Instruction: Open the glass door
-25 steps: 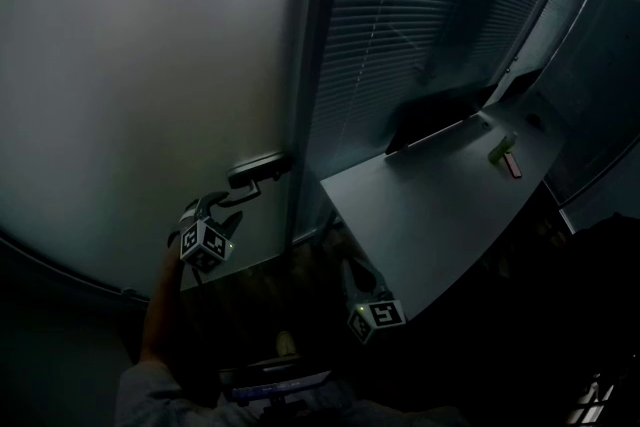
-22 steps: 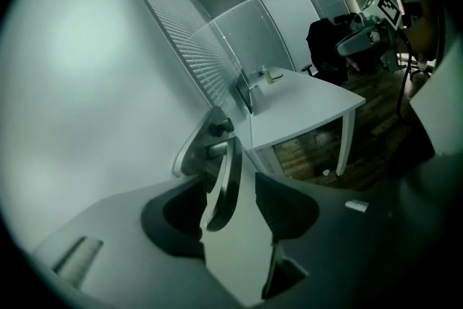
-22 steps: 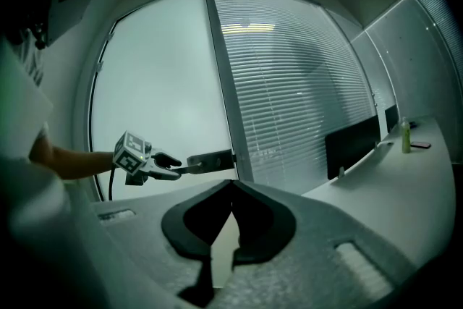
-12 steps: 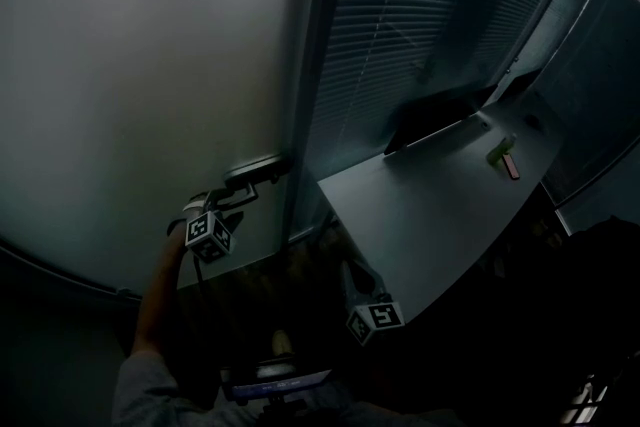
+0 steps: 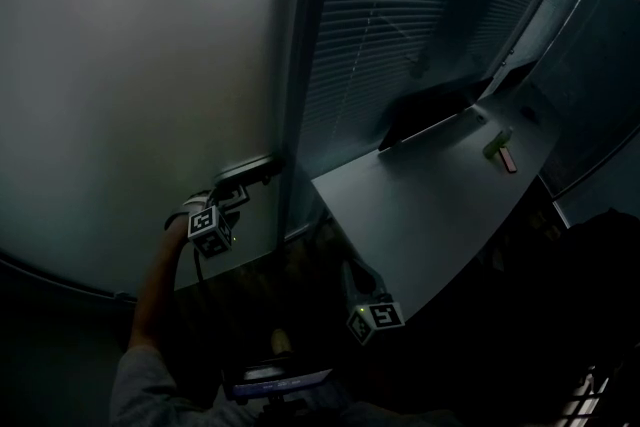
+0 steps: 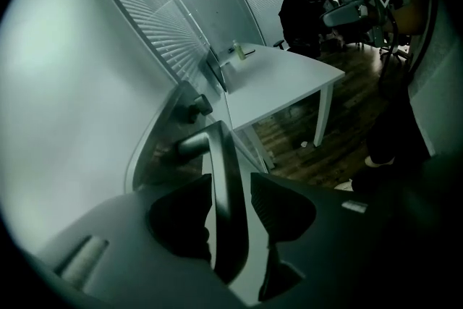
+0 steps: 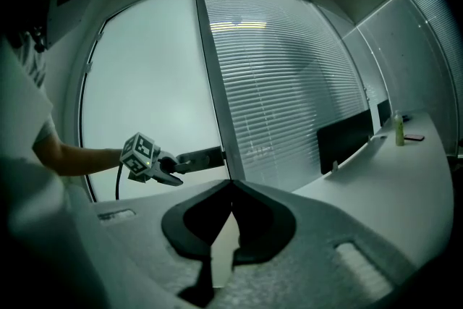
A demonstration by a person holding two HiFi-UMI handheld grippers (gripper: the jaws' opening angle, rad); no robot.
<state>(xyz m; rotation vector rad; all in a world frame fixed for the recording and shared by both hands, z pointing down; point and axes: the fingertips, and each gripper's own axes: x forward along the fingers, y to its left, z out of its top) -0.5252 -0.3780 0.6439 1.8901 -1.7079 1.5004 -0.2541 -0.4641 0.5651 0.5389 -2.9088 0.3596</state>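
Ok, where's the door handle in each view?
Head view: door handle lower left of centre, at the door's edge.
Left gripper view: door handle lower centre, between the left gripper's jaws, which have just been closing.
Right gripper view: door handle left of centre, beside the door frame.
Shared landmark: the white desk.

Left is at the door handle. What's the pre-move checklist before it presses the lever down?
1. Door handle between the left gripper jaws: ok.
2. Firm grip: not ok. The jaws have just been closing, and a gap shows on one side of the lever.
3. Right gripper shut, empty, away from the glass door: ok.
4. Lock released: cannot tell.
5. Door's swing direction, and whether it clears the desk: cannot tell.
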